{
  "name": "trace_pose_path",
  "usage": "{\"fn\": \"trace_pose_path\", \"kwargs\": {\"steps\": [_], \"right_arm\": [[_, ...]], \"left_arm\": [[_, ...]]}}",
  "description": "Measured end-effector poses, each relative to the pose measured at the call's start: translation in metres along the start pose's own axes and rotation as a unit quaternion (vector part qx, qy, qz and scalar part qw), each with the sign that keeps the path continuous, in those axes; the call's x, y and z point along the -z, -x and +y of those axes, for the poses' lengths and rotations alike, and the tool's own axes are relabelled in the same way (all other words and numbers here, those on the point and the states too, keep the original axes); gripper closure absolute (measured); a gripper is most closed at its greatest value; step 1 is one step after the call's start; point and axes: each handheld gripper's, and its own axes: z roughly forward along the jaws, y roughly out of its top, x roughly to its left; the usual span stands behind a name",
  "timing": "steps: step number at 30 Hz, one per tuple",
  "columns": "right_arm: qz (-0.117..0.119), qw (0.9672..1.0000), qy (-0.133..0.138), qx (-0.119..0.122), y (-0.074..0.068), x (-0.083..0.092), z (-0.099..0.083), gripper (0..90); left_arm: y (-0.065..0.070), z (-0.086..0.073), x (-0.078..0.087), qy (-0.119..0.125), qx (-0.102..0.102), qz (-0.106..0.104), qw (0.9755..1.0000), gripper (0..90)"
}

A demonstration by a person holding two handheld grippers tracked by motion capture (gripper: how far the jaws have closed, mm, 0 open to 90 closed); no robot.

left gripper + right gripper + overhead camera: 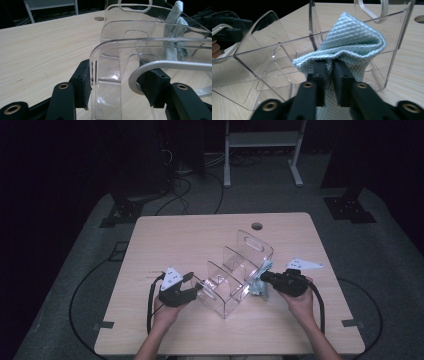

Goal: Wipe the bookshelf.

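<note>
1. Holding the clear, stepped acrylic file organiser (235,280) by its lowest front wall, the left gripper (192,287) had its jaws closed on that panel, one pad (86,85) on either face, as the left gripper view showed.
2. The organiser stood upright near the middle of the pale wooden table (175,240), its tall handled back panel on the far side.
3. The right gripper (264,277) was clamped on a folded, pale blue woven cloth (352,42); in the right gripper view its jaws stood almost together with the fabric pinched between them.
4. The cloth was pressed against the organiser's right side wall, at the outer face as far as could be judged.
5. Handling, cloth: judged light, soft and limp; it would bunch and drape, so a pinch well into the fold seemed soundest.
6. Handling, organiser: judged stiff, light, smooth and prone to slide or tip under wiping pressure; also liable to scratch or crack at thin edges. A grip low on a wall, as found, appeared suitable.
</note>
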Motion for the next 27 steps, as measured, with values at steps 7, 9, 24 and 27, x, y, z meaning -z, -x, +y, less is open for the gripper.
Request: {"fn": "trace_pose_path", "kwargs": {"steps": [7,9,24,27], "right_arm": [[0.016,0.9998,-0.007,0.013,-0.005,-0.007,0.001,86.3],[0.021,0.9996,-0.010,0.017,-0.008,-0.007,0.000,86.4],[0.065,0.9945,-0.011,0.081,-0.055,0.000,0.002,86.9],[0.078,0.9898,-0.019,0.118,-0.075,-0.003,0.001,86.9]], "left_arm": [[-0.003,0.000,0.001,0.002,0.005,0.005,1.0000,45.6],[-0.003,-0.001,0.001,0.003,0.005,0.005,1.0000,45.6],[-0.002,-0.002,0.001,0.006,0.003,0.009,0.9999,45.6],[-0.003,-0.001,0.002,0.006,0.003,0.011,0.9999,45.7]]}}
